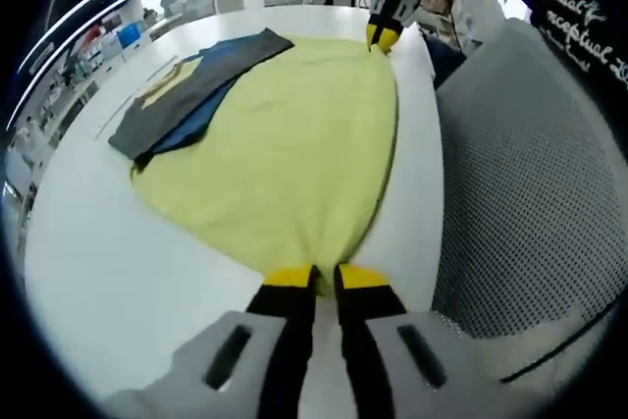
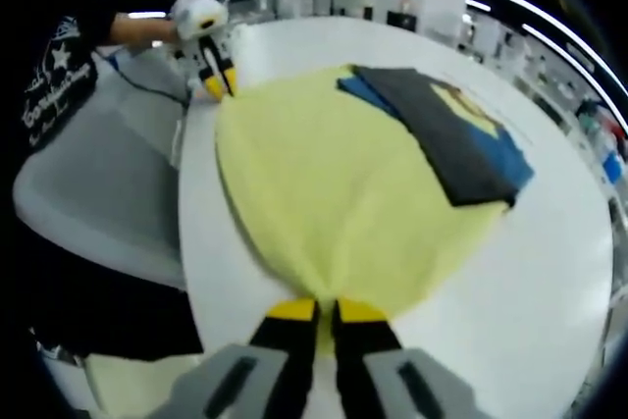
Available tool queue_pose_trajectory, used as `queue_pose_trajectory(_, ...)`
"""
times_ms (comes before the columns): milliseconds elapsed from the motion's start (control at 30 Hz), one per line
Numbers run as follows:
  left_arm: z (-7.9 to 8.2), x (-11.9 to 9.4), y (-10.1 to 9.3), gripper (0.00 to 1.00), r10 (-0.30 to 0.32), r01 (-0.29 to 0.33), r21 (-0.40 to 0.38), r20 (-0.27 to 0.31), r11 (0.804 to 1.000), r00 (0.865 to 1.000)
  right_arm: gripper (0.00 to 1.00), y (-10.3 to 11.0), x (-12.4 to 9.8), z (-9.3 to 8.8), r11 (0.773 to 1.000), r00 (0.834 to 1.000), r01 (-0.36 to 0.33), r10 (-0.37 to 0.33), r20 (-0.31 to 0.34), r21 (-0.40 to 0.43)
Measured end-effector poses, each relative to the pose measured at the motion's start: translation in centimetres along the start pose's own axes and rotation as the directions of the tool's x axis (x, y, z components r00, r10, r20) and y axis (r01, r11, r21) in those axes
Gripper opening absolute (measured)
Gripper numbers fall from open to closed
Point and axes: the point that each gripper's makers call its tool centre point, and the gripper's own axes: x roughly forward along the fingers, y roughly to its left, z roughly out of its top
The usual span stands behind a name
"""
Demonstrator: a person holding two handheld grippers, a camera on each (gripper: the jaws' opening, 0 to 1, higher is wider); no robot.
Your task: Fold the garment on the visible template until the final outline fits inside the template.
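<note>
Leftmost, the left gripper [image 1: 316, 278] pinches one corner of the yellow garment [image 1: 294, 154], its jaws closed on the cloth. Spread on the white table [image 1: 88, 252], the garment carries a folded dark grey and blue cloth [image 2: 461, 139]. The right gripper [image 2: 327, 312] clamps the opposite corner.

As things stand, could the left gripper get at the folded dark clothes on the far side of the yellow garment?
Probably not yet: the left gripper is shut on the yellow garment's near edge. The dark clothes lie uncovered across it, so the way looks free only once it lets go.
</note>
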Motion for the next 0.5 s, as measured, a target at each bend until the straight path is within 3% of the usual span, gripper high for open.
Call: queue_pose_trajectory(500, 0.05, -0.47, -0.01, 0.0, 0.057, -0.057, -0.018, 0.009, 0.998, 0.998, 0.0, 0.09, -0.16, 0.07, 1.0, 1.0, 0.01, -0.01, 0.016, 0.007)
